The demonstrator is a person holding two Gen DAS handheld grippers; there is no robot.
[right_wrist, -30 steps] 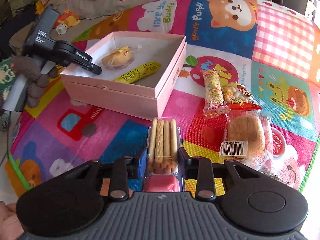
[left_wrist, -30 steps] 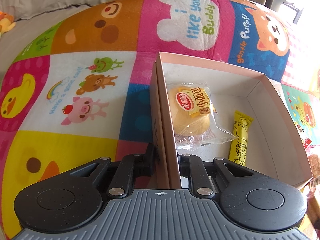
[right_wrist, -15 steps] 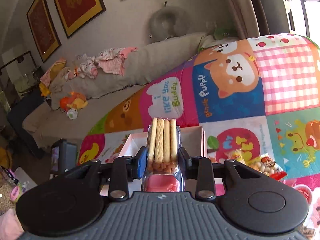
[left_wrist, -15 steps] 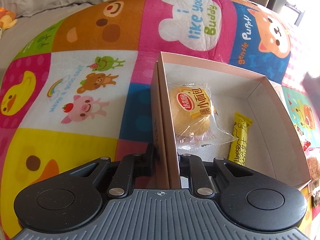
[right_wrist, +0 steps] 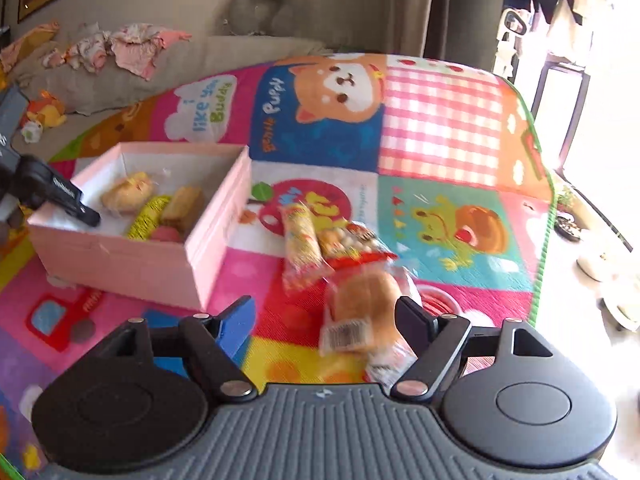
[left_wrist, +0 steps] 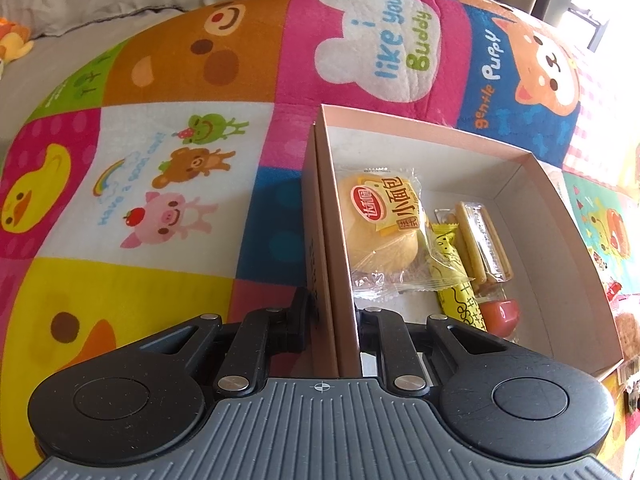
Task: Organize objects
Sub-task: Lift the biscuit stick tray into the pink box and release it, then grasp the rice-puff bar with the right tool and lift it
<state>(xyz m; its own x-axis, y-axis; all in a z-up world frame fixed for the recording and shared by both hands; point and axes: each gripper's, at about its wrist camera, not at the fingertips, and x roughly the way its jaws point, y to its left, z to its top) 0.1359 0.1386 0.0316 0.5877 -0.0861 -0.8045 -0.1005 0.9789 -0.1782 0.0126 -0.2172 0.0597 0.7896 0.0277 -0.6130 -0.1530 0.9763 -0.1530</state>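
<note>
A pink box sits on a colourful play mat. My left gripper is shut on the box's near wall. Inside lie a wrapped bun, a yellow cheese stick and a biscuit-stick pack with a red dip cup. My right gripper is open and empty, just above a wrapped bread bun on the mat. A long snack bar and a bag of nuts lie beyond it.
The play mat covers the floor, its right edge bordering bright bare floor. A grey sofa with clothes and a plush toy stands behind. The left gripper's body shows at the box's left wall.
My right gripper released the biscuit-stick pack into the box, opened, and moved back down over the snacks on the mat. The left gripper stayed shut on the box wall.
</note>
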